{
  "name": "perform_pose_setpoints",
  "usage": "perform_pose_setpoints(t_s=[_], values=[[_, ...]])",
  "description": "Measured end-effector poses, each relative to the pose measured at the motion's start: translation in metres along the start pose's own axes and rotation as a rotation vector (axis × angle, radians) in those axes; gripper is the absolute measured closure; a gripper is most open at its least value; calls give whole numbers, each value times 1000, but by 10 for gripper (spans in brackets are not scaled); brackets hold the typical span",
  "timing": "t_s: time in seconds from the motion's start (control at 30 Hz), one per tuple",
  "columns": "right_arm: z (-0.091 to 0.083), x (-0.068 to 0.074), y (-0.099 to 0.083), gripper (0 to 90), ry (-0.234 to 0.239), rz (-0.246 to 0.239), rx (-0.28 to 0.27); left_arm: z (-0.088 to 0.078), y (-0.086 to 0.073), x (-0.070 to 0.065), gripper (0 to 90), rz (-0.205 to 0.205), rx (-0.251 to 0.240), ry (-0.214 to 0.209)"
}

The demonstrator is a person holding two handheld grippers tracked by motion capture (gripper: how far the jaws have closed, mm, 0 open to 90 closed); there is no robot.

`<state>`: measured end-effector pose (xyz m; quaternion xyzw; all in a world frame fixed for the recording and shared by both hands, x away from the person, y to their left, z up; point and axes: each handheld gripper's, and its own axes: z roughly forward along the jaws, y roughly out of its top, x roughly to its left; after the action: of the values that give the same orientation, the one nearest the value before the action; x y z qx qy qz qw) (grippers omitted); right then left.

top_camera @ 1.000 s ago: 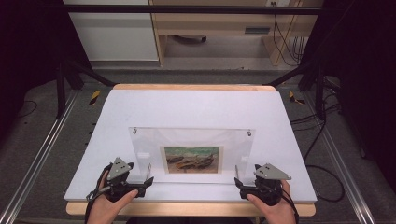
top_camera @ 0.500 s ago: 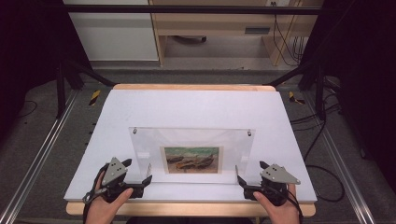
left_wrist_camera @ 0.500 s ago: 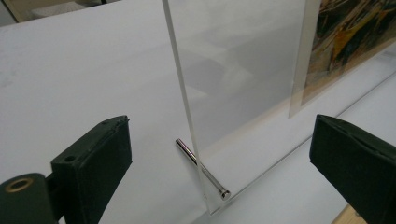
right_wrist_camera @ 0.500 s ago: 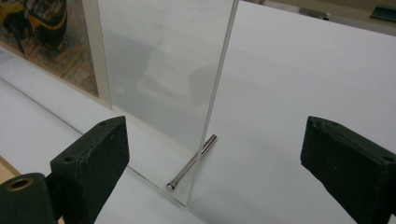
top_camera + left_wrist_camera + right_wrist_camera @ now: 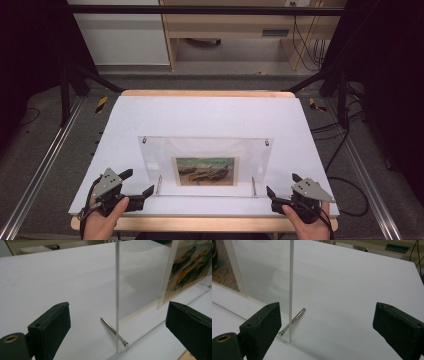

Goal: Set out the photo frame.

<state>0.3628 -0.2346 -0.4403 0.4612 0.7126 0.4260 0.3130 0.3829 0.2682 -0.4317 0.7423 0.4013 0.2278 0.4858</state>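
Note:
A clear acrylic picture frame point(image 5: 205, 150) stands upright on the white table point(image 5: 210, 115), holding a painting of boats point(image 5: 206, 171). My left gripper point(image 5: 138, 182) is open near the frame's left end. In the left gripper view the left gripper point(image 5: 117, 312) looks at the pane's edge point(image 5: 117, 277) and a metal foot pin point(image 5: 110, 326), touching neither. My right gripper point(image 5: 283, 184) is open off the frame's right end, its jaws having just been opening with nothing pressed between them. In the right gripper view the right gripper point(image 5: 328, 310) faces the pane's edge point(image 5: 291, 277) and a pin point(image 5: 295, 318).
The wooden front edge point(image 5: 200, 224) of the table lies under both hands. Metal rails point(image 5: 45, 165) run along both sides. Cables point(image 5: 345, 145) trail on the floor at the right. Wooden furniture point(image 5: 225, 30) stands beyond the far edge.
My right gripper has slid a little to the right, away from the frame's right end, and its jaws have spread slightly. The left gripper has barely shifted.

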Motion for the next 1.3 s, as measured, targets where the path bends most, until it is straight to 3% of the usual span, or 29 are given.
perform_pose_setpoints(t_s=[0.3, 0.43, 0.53, 0.63, 0.7, 0.8, 0.9, 1.1, 1.3], values=[[-6, -10, -5, 90, -44, 17, 4, -9, -4, 19, 59, -39, -6, 74], [-3, -18, -8, 130, -59, 22, 50, -8, -5, 26, 59, -43, 8, 103], [0, -26, -10, 131, -83, 32, 50, -6, -6, 30, 59, -43, 15, 117], [4, -32, -11, 151, -93, 49, 59, 1, -7, 38, 60, -49, 36, 130], [12, -37, -13, 184, -113, 12, 82, 8, -8, 45, 64, -49, 56, 148], [23, -41, -10, 177, -110, -8, 115, 18, -7, 55, 68, -69, 67, 138], [34, -46, -1, 154, -113, -19, 125, 30, -1, 64, 68, -55, 89, 141], [54, -59, 17, 126, -145, -27, 117, 47, 20, 80, 68, -44, 68, 154], [69, -64, 22, 113, -149, -24, 105, 62, 31, 83, 68, -29, 53, 147]])
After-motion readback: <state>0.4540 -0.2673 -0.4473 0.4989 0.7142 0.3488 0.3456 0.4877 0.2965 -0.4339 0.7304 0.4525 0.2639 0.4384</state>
